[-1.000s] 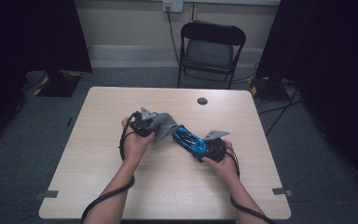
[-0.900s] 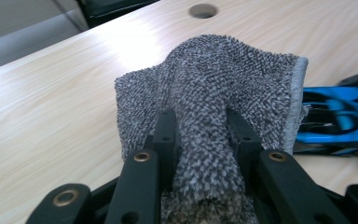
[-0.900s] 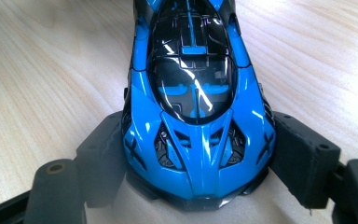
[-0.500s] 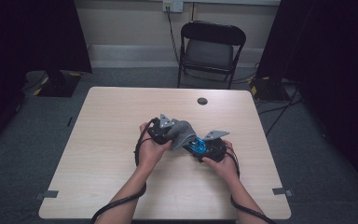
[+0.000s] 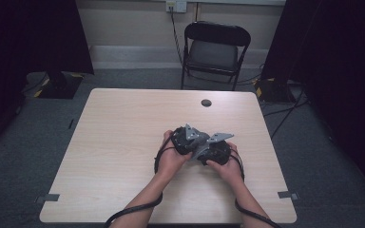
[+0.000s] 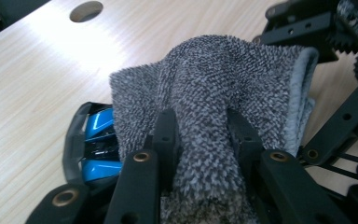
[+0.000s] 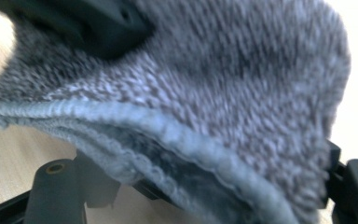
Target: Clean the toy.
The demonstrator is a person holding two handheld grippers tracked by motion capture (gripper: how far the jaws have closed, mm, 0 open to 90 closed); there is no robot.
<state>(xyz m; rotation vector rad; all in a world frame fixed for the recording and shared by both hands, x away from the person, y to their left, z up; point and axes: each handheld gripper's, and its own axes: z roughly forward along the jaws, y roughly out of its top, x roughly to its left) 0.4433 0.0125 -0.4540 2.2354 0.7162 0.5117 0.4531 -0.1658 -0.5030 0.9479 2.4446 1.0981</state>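
— Why is the grey cloth bunched up like that?

— The left claw is clenched on a fold of it, the fabric pinched between the two black jaws. Held that way, the cloth drapes forward over the blue toy car, which pokes out under its left edge. I'd judge the cloth is being drawn across the car, to wipe or cover it.

— And the right claw?

— From above it sits hard against the left one, both hands close together a little toward the right edge of the worktop, nearer the person's side than the far edge. Its own camera looks straight into the cloth's hem, so the jaws are masked; they seem spread wide, probably around the car to steady it, though I can't be sure of that.

— So one holds, one works?

— That's my reading: the car is braced so the cloth can move over it without pushing it away.
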